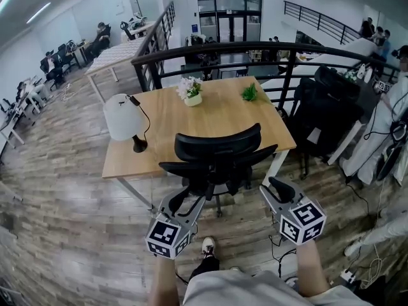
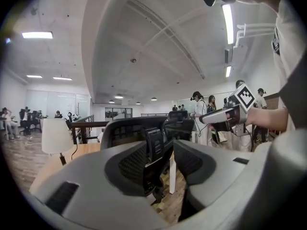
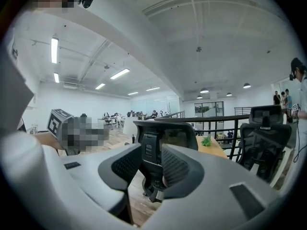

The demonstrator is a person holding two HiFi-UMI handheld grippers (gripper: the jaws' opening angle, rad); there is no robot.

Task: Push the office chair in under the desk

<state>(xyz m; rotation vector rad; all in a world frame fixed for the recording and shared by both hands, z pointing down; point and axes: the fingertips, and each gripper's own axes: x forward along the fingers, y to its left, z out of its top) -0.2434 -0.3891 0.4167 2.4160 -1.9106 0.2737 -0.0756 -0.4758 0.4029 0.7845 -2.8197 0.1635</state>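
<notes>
Left gripper [image 1: 187,203]: jaws partway apart and holding nothing; the chair's back shows through the gap, ahead and a little to its right, not touched.
Office chair [image 1: 217,153]: straight ahead between the two claws, with its back towards them. The backrest's long axis runs crosswise, parallel to the desk's near edge.
Right gripper [image 1: 271,185]: jaws also partway apart and empty; the chair lies ahead and to its left, apart from the pads.
Desk [image 1: 223,116]: just beyond the chair, which seems not yet fully under it.
Nearer hand: both look about level behind the chair, so an even push forward seems right.
</notes>
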